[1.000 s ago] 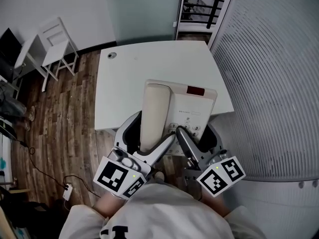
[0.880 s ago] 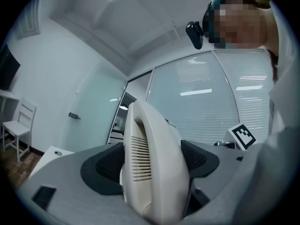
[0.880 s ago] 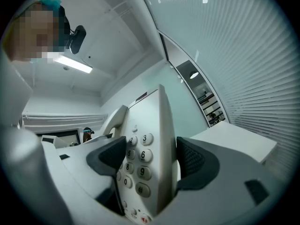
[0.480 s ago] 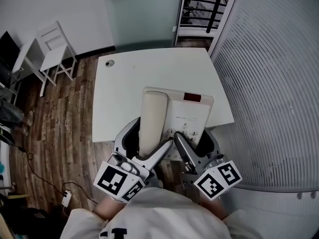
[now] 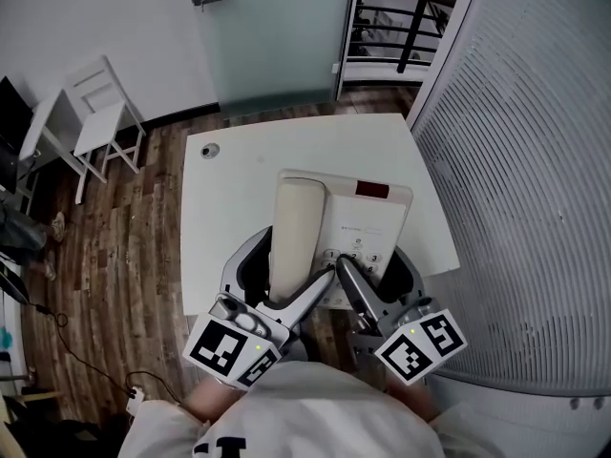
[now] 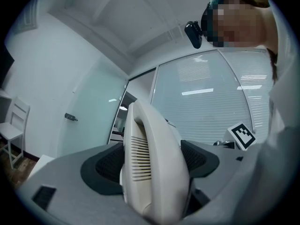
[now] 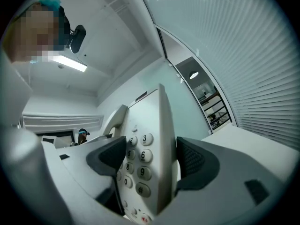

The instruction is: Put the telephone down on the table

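Note:
A beige desk telephone [image 5: 355, 221] with its handset [image 5: 296, 225] in the cradle is held in the air over the near edge of the white table [image 5: 239, 189]. My left gripper [image 5: 280, 277] is shut on the telephone's left side, its jaws clamping the handset [image 6: 152, 168] end. My right gripper [image 5: 370, 273] is shut on the right side, one jaw on the keypad [image 7: 137, 165] face and one behind the casing. The phone's dark display [image 5: 372, 190] points away from me. Whether the base touches the table is hidden.
A white chair [image 5: 95, 113] and a side desk stand on the wood floor at the left. A frosted glass door [image 5: 272, 31] is behind the table. A ribbed glass wall [image 5: 525, 189] runs along the right. A cable grommet [image 5: 209, 150] marks the table's far left corner.
The phone and both grippers keep the same hold. The view has shifted a little, so the table and phone sit slightly lower and nearer the frame's centre than a second ago.

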